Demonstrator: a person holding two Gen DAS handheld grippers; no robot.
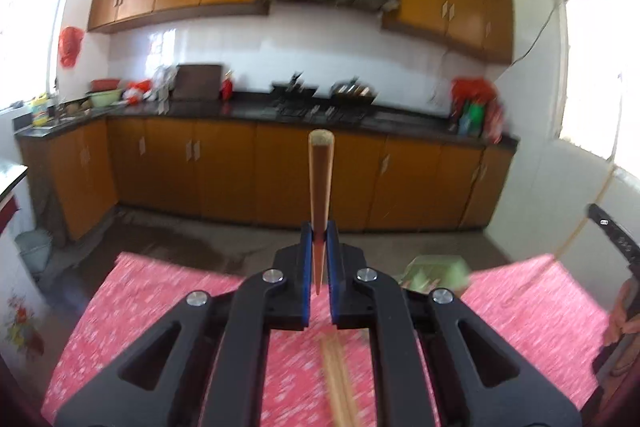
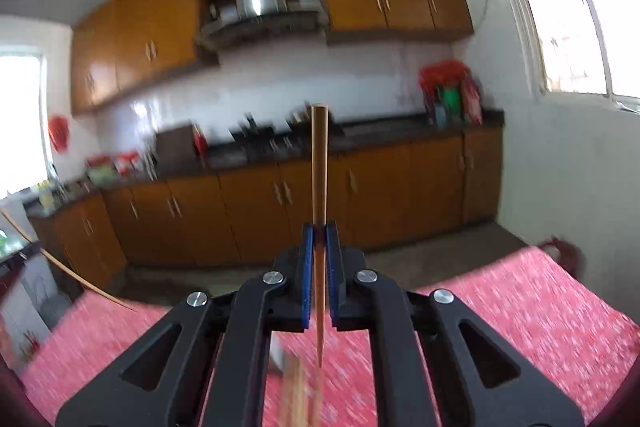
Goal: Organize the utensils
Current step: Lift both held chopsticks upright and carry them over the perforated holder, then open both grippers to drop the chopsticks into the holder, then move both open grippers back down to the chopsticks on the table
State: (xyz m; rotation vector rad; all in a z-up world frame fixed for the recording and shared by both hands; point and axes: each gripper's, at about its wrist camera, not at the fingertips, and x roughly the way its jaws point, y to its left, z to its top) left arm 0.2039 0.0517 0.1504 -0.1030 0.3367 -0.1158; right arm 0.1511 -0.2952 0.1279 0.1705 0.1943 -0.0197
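Observation:
My left gripper (image 1: pixel 319 233) is shut on a wooden chopstick (image 1: pixel 320 183) that stands up between the blue pads, blunt end pointing away, thin tip toward the camera. My right gripper (image 2: pixel 319 233) is shut on a second wooden chopstick (image 2: pixel 319 171), held the same way. Both are raised above a table with a red patterned cloth (image 1: pixel 160 299) (image 2: pixel 540 307). More wooden chopsticks lie blurred on the cloth below the left gripper (image 1: pixel 340 383) and below the right gripper (image 2: pixel 298 391). The left chopstick also shows at the left of the right wrist view (image 2: pixel 72 275).
A pale green container (image 1: pixel 436 273) sits on the cloth just right of my left gripper. The right gripper's black body (image 1: pixel 618 239) shows at the right edge. Beyond the table are the floor, orange kitchen cabinets (image 1: pixel 240 171) and a dark counter with a stove (image 1: pixel 320 107).

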